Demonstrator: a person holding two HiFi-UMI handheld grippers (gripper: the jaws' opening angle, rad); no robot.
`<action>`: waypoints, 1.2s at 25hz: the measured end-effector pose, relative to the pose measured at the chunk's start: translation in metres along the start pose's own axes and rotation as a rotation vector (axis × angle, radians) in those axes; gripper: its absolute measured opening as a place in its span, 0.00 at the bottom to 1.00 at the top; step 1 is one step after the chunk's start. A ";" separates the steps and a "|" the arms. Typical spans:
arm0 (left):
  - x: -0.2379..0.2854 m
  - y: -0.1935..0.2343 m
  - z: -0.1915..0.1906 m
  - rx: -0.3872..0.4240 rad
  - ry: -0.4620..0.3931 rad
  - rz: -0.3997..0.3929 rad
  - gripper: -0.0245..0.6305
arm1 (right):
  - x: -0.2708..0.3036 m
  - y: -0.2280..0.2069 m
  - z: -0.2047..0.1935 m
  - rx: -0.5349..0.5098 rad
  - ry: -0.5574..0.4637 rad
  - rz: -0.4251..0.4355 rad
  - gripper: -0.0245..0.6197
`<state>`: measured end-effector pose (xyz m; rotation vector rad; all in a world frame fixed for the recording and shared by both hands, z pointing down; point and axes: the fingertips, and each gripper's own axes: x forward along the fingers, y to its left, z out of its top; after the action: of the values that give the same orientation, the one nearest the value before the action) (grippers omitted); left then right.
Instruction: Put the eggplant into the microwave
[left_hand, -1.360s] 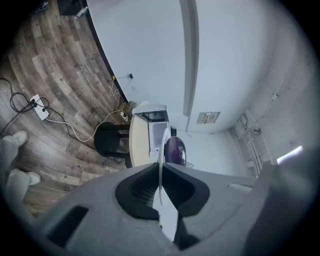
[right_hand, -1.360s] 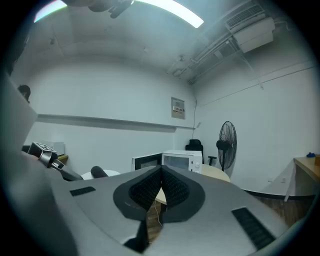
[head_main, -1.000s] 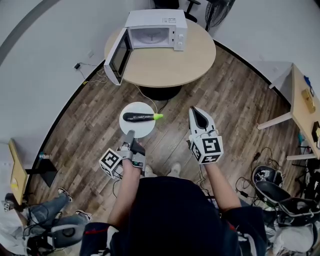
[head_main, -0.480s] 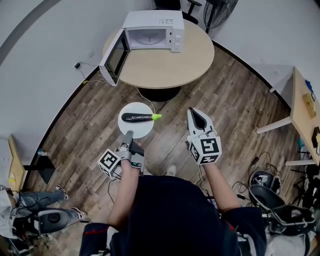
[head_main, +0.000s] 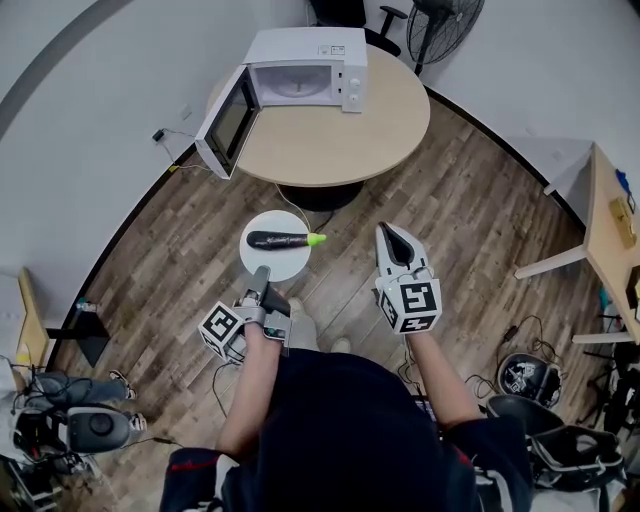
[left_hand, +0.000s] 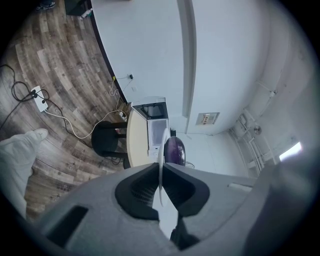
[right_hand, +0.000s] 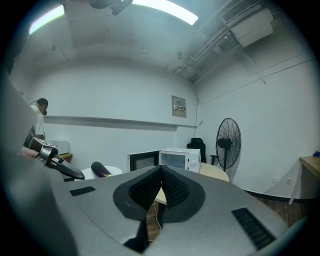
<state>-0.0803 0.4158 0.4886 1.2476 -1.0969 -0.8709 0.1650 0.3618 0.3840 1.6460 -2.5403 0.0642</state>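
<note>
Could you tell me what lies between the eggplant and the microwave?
Head view: beyond the plate rim, a strip of wooden floor, then the round table's bare top up to the microwave.

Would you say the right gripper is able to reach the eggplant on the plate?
Probably yes: the eggplant lies uncovered on the plate that the left gripper holds by its rim, with nothing between it and the right gripper, whose shut jaws would need opening first.

Office-type rm: desk (head_main: 603, 215), fan (head_main: 440, 22), swivel chair (head_main: 345, 12).
</note>
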 end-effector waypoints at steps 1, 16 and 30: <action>0.004 -0.001 0.001 0.000 0.000 0.003 0.07 | 0.004 -0.001 0.000 -0.010 0.002 0.003 0.05; 0.128 -0.009 0.058 0.004 0.045 0.011 0.07 | 0.132 -0.040 0.007 0.034 0.019 -0.032 0.05; 0.256 -0.039 0.139 0.019 0.118 0.007 0.07 | 0.271 -0.054 0.031 0.011 0.040 -0.086 0.05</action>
<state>-0.1412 0.1282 0.4872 1.2937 -1.0169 -0.7730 0.1026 0.0906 0.3841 1.7384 -2.4414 0.1023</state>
